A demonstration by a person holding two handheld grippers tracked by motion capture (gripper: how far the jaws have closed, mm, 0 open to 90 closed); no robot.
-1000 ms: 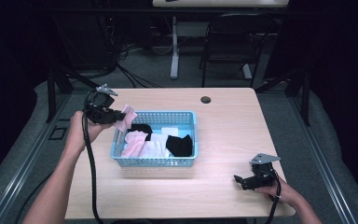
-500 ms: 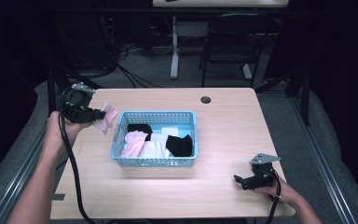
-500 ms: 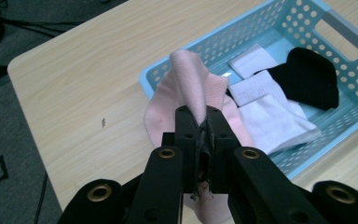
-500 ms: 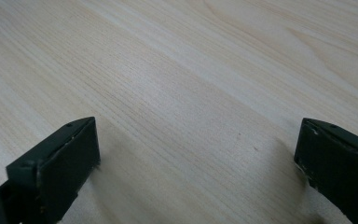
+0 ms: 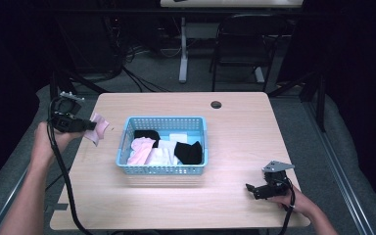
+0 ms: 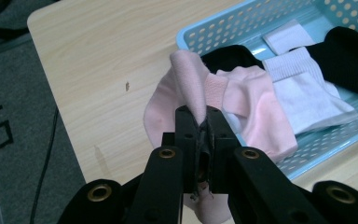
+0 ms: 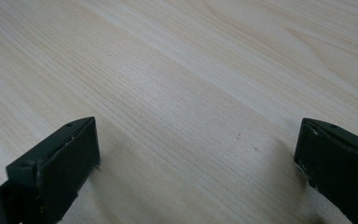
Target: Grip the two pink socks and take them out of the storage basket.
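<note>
With left tongs clamped on soft pink fabric sock beside perforated blue plastic basket, probably unloading; next, lower onto pale wooden worktop; right tongs agape, idle

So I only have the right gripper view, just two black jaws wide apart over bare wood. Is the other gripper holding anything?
Observer: Yes. The left gripper is shut on a pink sock, which hangs from its jaws.
Operator: Where is it, over the basket?
Observer: No, off to the left of the blue basket, above the table near its left edge.
Operator: Anything left in the basket?
Observer: Another pink sock, white socks and black socks.
Operator: And my gripper, where does it sit?
Observer: The right gripper is open, low at the table's front right corner, well clear of the basket.
</note>
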